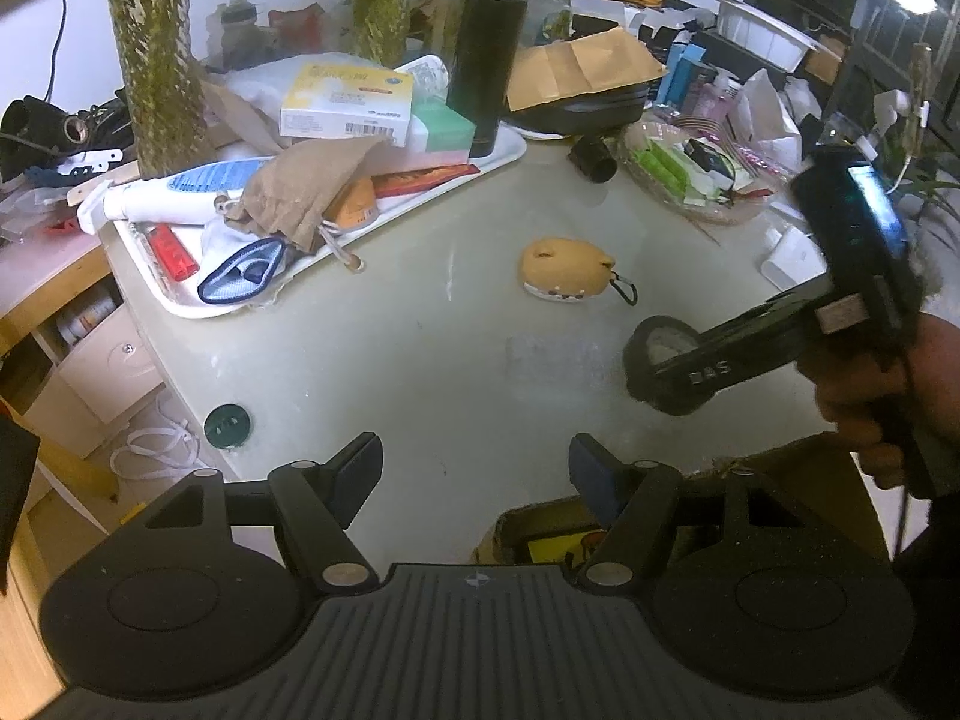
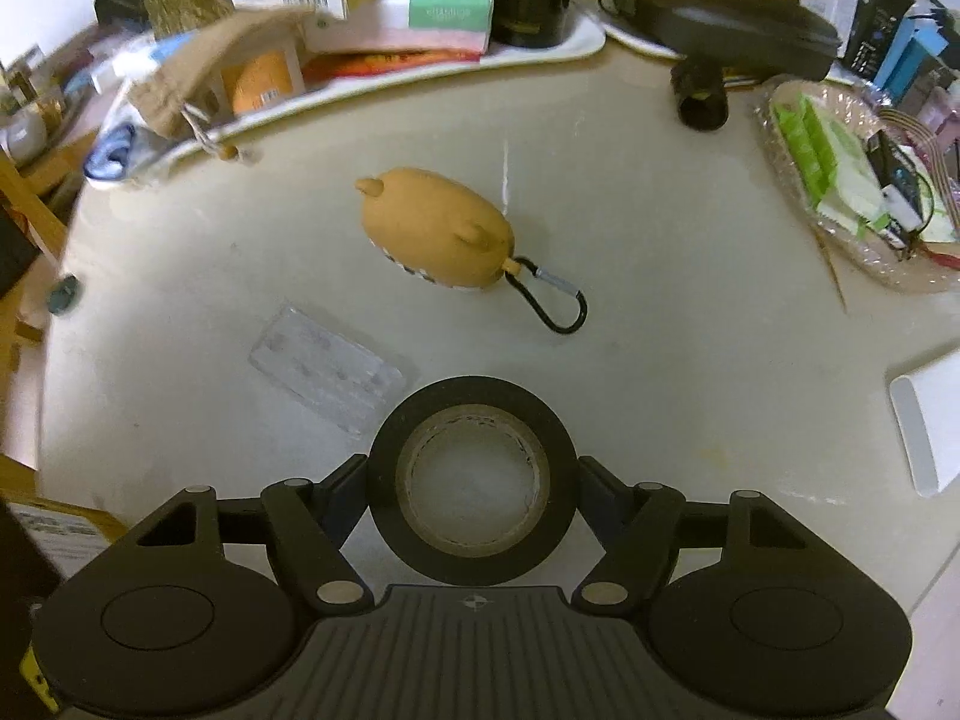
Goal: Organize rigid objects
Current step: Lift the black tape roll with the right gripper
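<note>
From the left wrist camera, the left gripper [image 1: 474, 474] stands wide open with nothing between its fingers, hovering over the near edge of the pale round table [image 1: 420, 324]. Ahead and to its right, the right gripper [image 1: 666, 369] reaches in from the right side, clamped on a roll of black tape [image 1: 660, 360]; raised letters reading "DAS" show on its finger. Farther ahead lies a tan animal-shaped pouch [image 1: 567, 270] with a black clip. Ahead to the left, a white tray [image 1: 180, 300] is heaped with a yellow-and-white box [image 1: 348, 99] bearing a barcode, a white tube [image 1: 180, 189], a brown drawstring bag [image 1: 300, 192] and a red lighter [image 1: 173, 252]; its print is too small to read. A tall black flask [image 1: 489, 48] stands at the tray's far end. A dark green cap [image 1: 227, 426] lies at the table's left edge. Bare tabletop stretches between the open fingers and the pouch.

From the right wrist camera, the right gripper [image 2: 474, 480] is closed on the tape roll [image 2: 474, 480], its fingers pressing the roll's left and right sides. Just ahead to the left lies a clear plastic packet [image 2: 330, 378]; beyond it the pouch [image 2: 438, 234], its clip [image 2: 555, 300] pointing right. A short black tube [image 2: 699, 93] lies far ahead on the right, beside a plastic-wrapped basket [image 2: 852, 192]. A white slab [image 2: 930, 426] sits at the table's right edge. The tabletop around the tape lies bare.
</note>
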The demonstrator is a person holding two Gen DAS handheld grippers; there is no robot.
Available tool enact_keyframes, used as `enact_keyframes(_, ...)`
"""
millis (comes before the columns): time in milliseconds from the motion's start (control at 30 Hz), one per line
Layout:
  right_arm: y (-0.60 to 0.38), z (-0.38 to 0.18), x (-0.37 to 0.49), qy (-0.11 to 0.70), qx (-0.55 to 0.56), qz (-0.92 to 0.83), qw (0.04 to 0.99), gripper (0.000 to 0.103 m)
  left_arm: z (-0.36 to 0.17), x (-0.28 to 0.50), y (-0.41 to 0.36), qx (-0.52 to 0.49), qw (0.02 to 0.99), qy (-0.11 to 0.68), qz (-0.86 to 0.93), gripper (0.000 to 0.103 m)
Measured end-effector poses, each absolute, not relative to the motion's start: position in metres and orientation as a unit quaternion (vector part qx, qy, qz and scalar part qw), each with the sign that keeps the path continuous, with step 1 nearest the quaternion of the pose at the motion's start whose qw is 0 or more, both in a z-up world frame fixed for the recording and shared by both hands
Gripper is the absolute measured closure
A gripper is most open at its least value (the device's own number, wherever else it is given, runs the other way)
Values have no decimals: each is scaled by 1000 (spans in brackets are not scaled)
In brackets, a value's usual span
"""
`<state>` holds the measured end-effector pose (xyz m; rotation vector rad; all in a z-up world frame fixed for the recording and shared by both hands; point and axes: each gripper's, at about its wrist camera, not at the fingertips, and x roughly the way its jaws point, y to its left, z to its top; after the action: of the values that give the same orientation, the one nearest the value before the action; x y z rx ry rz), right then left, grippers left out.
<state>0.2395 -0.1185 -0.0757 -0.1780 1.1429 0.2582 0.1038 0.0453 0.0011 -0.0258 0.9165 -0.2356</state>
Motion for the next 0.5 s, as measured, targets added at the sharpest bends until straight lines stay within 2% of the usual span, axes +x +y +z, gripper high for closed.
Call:
enact_keyframes(367,-136,-32,212,493,-60,128,858,28,-1,123,33,2,880,460,-117,34)
enact_keyframes(500,-142,-21,202,481,-53,131,865,28,-4,130,26,9,879,463,-114,28)
